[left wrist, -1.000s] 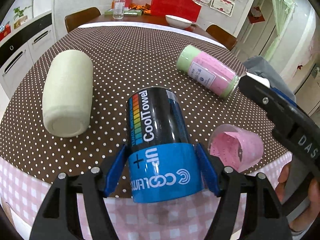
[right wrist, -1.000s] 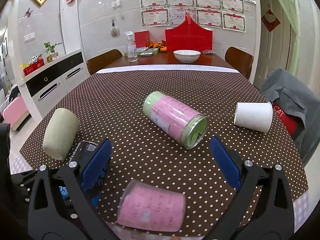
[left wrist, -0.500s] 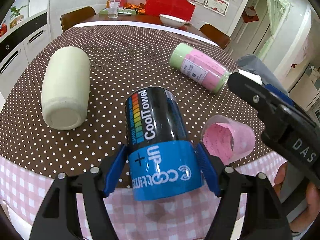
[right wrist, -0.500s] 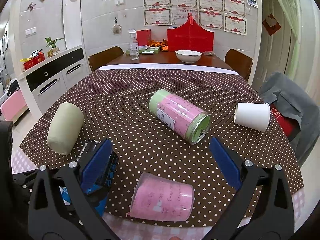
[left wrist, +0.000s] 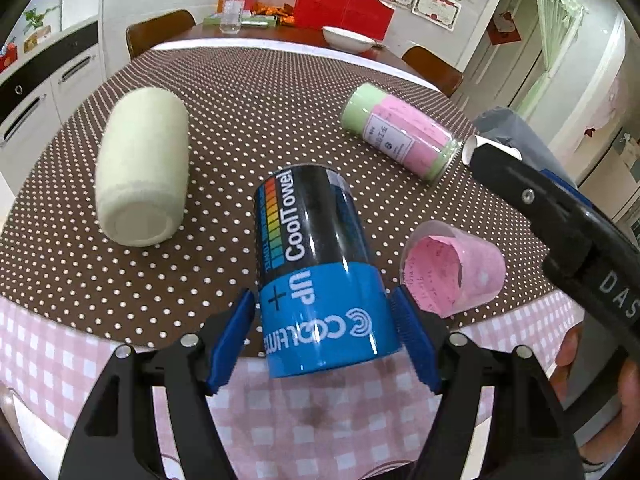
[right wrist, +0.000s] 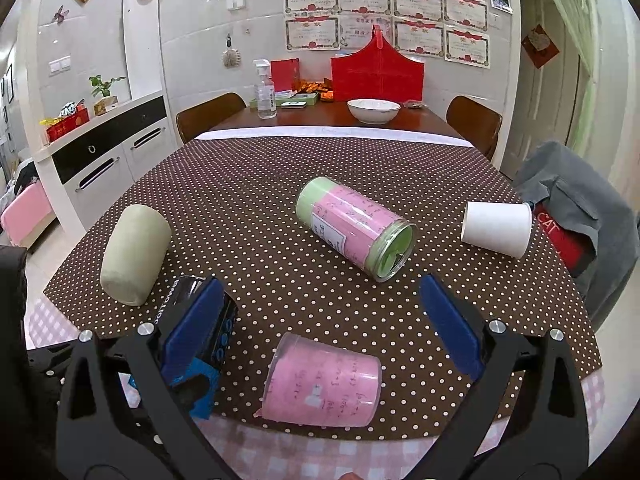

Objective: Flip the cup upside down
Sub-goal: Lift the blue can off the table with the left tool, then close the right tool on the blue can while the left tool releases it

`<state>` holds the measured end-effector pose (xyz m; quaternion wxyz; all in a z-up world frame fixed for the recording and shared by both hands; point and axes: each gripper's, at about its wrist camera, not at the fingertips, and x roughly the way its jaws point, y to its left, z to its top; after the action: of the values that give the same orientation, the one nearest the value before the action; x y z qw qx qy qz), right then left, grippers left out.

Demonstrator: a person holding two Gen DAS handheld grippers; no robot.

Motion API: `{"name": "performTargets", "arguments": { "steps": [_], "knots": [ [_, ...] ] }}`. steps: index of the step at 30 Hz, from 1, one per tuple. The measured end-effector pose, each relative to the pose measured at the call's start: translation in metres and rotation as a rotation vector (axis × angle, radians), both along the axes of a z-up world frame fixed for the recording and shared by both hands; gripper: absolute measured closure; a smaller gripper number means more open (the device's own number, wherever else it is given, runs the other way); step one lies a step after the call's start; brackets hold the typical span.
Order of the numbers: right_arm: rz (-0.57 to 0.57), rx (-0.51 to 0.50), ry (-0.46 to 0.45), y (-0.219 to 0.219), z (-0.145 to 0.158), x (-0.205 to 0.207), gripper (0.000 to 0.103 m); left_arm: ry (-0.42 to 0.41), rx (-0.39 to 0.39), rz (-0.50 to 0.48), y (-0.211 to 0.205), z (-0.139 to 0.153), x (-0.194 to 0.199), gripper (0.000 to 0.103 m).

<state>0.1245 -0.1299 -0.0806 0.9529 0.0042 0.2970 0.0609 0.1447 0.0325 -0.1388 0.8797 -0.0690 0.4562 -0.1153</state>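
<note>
My left gripper (left wrist: 324, 332) is shut on the blue end of a black and blue CoolTowel cup (left wrist: 316, 264), holding it tilted at the table's near edge; the cup also shows in the right wrist view (right wrist: 200, 320). A pink-lined clear cup (right wrist: 324, 380) lies on its side near the front edge, also in the left wrist view (left wrist: 452, 268). My right gripper (right wrist: 324, 328) is open and empty, hovering above and around the pink cup without touching it.
On the polka-dot table (right wrist: 260, 208) lie a pale green roll (right wrist: 134, 254), a green and pink jar (right wrist: 356, 228) and a white paper cup (right wrist: 496, 228). A grey jacket on a chair (right wrist: 576, 208) stands at the right. A bowl (right wrist: 374, 110) sits on the far table.
Both grippers have drawn back a little toward the near edge. The left gripper still holds the CoolTowel cup, and the pink cup sits more centred between the right fingers.
</note>
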Motion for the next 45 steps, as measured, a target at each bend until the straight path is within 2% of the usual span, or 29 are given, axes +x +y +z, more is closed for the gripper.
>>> {"name": "performTargets", "arguments": {
  "steps": [6, 14, 19, 22, 26, 28, 33, 36, 42, 45],
  "knots": [
    [-0.004, -0.004, -0.007, 0.002, 0.003, -0.003, 0.006, -0.016, 0.028, -0.041, -0.006, 0.005, -0.010, 0.033],
    [-0.007, -0.002, -0.016, 0.002, 0.009, -0.010, 0.006, -0.043, 0.009, -0.080, -0.003, 0.015, -0.025, 0.033],
    [0.015, 0.013, -0.017, 0.006, 0.016, -0.015, 0.006, -0.087, 0.006, -0.108, 0.002, 0.029, -0.042, 0.033],
    [0.038, 0.038, -0.003, 0.010, 0.019, -0.015, 0.006, -0.150, -0.013, -0.113, 0.011, 0.041, -0.054, 0.033],
    [0.066, 0.072, 0.031, 0.016, 0.020, -0.011, 0.006, -0.239, 0.007, -0.040, 0.029, 0.055, -0.062, 0.033],
    [0.080, 0.084, 0.055, 0.023, 0.019, -0.006, 0.006, -0.274, 0.033, 0.034, 0.042, 0.061, -0.064, 0.033],
    [0.150, 0.144, 0.176, 0.042, 0.012, 0.013, 0.006, -0.337, 0.067, 0.187, 0.074, 0.070, -0.061, 0.033],
    [0.173, 0.170, 0.261, 0.056, 0.001, 0.026, 0.006, -0.357, 0.094, 0.231, 0.084, 0.072, -0.058, 0.033],
    [0.194, 0.145, 0.353, 0.080, -0.017, 0.043, 0.006, -0.349, 0.160, 0.303, 0.102, 0.065, -0.043, 0.033],
    [0.203, 0.159, 0.415, 0.085, -0.026, 0.053, 0.006, -0.339, 0.165, 0.317, 0.109, 0.059, -0.037, 0.033]
  ]
}}
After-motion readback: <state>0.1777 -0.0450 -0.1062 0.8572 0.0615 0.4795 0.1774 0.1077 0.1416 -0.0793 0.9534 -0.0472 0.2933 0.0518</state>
